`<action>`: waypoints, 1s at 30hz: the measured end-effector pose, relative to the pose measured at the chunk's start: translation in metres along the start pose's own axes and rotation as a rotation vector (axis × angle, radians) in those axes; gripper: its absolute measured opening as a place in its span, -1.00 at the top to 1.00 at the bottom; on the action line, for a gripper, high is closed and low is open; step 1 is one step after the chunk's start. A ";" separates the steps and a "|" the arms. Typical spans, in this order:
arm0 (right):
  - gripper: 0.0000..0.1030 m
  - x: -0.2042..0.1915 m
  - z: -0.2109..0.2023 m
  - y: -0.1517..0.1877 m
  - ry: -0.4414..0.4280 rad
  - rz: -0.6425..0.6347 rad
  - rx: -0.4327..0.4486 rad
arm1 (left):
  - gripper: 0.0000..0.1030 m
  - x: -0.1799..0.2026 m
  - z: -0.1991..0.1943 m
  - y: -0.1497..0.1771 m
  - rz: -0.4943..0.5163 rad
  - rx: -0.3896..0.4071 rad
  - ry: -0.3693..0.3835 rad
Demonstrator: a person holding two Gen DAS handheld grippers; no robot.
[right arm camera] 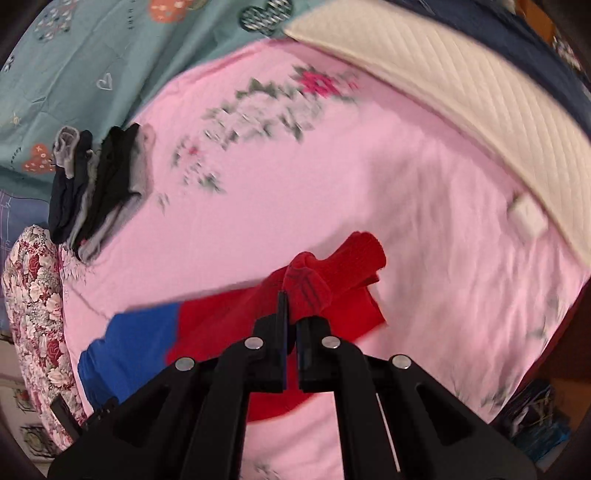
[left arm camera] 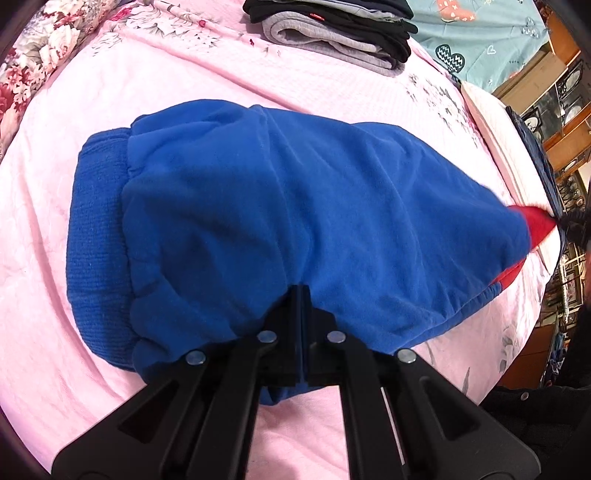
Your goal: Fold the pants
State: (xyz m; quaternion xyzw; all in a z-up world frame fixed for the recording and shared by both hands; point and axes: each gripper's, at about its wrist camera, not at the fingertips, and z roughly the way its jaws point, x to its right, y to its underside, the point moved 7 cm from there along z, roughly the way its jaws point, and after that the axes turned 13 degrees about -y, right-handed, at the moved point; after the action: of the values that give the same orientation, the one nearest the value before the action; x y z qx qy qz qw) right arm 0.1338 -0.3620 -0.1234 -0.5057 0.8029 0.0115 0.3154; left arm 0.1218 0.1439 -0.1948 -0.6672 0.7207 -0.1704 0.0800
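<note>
The pants [left arm camera: 295,221], blue fleece with a ribbed blue waistband at the left and red fabric at the right end, are spread across a pink bedspread [left arm camera: 147,88] on the bed. Their near edge is pinched by the left hand-held gripper [left arm camera: 303,295], whose fingers are pressed together on the blue cloth. The bunched red cuff [right arm camera: 332,266] is clamped by the right hand-held gripper [right arm camera: 291,314] and is raised off the bedspread. A stack of folded dark and grey clothes [left arm camera: 332,33] is seen at the far side, well apart from the pants. The right wrist view is blurred.
</note>
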 end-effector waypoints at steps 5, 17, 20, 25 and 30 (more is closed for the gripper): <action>0.94 0.067 0.035 0.048 -0.023 0.110 -0.039 | 0.95 0.004 0.002 -0.005 0.015 -0.025 -0.033; 0.10 0.034 -0.018 0.046 0.193 -0.239 0.064 | 0.94 0.009 -0.032 -0.007 0.002 0.024 -0.138; 0.10 -0.020 -0.025 0.062 0.084 -0.401 0.053 | 0.83 0.032 -0.038 -0.009 0.025 0.041 -0.068; 0.10 -0.135 0.031 0.129 -0.173 -0.760 -0.180 | 0.69 0.062 -0.012 -0.008 0.066 -0.013 -0.056; 0.33 -0.195 0.099 0.177 -0.208 -1.028 -0.364 | 0.69 0.060 0.004 -0.005 0.032 -0.040 -0.020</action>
State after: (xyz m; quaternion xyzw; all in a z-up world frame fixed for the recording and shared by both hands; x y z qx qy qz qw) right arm 0.0947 -0.0852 -0.1549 -0.8749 0.4024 0.0446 0.2657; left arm 0.1223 0.0838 -0.1896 -0.6586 0.7339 -0.1479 0.0764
